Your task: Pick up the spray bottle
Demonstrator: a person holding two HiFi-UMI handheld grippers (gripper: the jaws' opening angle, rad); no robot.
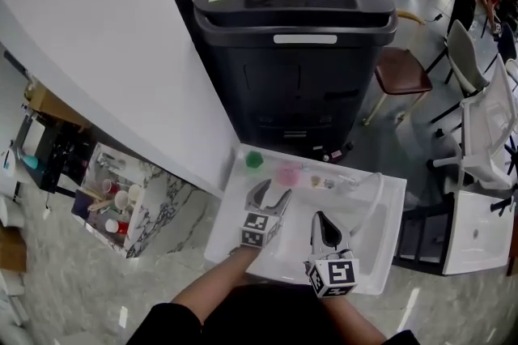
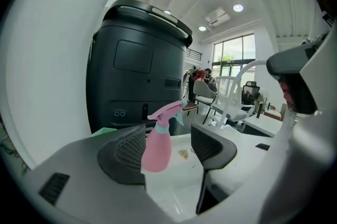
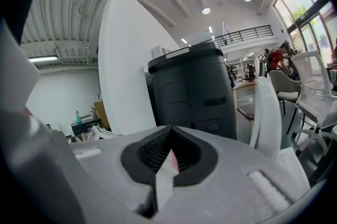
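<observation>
left gripper (image 1: 271, 196): jaws are held apart and lined up so the pink spray bottle (image 2: 157, 149) is framed between them, not touched yet | bottle: stood upright near the far edge of the white table (image 1: 380, 270) | right gripper (image 1: 324, 223): held closed on nothing, probably parked out of the way

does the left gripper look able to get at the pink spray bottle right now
Probably yes: the left gripper has its jaws apart, the pink spray bottle stands upright ahead, nothing between.
</observation>
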